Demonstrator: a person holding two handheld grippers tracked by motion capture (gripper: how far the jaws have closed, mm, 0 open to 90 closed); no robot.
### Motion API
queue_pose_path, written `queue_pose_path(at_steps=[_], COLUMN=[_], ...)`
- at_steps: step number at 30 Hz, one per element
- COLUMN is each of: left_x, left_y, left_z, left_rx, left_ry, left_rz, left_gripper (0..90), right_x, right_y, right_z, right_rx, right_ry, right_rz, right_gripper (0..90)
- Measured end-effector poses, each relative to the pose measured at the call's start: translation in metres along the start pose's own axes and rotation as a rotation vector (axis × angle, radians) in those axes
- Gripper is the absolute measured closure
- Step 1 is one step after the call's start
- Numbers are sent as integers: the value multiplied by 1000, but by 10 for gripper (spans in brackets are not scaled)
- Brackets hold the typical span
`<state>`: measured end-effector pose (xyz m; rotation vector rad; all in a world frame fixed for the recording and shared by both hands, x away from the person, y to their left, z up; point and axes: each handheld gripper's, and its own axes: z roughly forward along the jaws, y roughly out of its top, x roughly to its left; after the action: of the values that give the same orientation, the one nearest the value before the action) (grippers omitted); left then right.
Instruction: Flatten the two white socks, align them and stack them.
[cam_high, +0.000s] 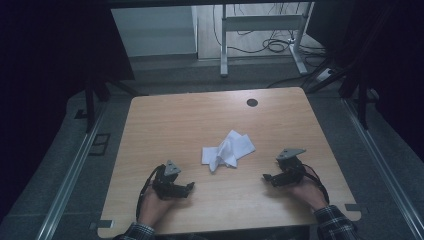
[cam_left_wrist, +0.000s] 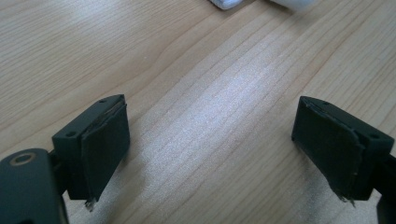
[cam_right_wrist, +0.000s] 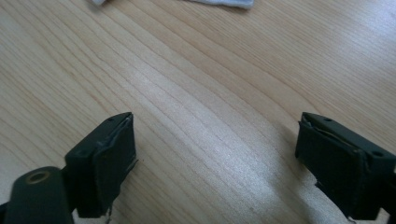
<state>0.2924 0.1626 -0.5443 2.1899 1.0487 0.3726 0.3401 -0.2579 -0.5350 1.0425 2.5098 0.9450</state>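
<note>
Cloth (cam_high: 227, 150) mid-table (cam_high: 165, 125), grippers (cam_high: 187, 187) (cam_high: 266, 177) apart, fingers (cam_left_wrist: 105, 144) spread

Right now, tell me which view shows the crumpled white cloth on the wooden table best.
The high view: the crumpled white cloth lies whole at the table's middle, between both grippers. The left gripper view catches just its edge at the top; the right gripper view likewise.

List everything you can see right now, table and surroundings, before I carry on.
Cloth: one, white, crumpled, table centre between the grippers.
Table: one, light wood.
Grommet hole: one, dark, far edge of the table.
Desk frame: one, white, on the floor beyond the table.
Cables: several, dark, on the floor by that frame.
Left gripper: one, black, open, on the near left.
Right gripper: one, black, open, on the near right.
</note>
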Motion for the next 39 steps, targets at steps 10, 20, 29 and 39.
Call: queue_pose_path(at_steps=[10,20,29,39], left_x=[0,0,0,0], left_y=[0,0,0,0], left_z=[0,0,0,0], left_rx=[0,0,0,-1], left_ry=[0,0,0,0], left_rz=[-2,-2,-2,-2], left_gripper=[114,114,114,113], right_x=[-1,-6,-13,-13], right_y=[8,27,52,84], right_z=[-1,-1,3,22], right_rx=[18,6,-2,-2], right_ry=[8,32,29,5], right_rz=[46,75,87,82], right_gripper=[237,361,432,606])
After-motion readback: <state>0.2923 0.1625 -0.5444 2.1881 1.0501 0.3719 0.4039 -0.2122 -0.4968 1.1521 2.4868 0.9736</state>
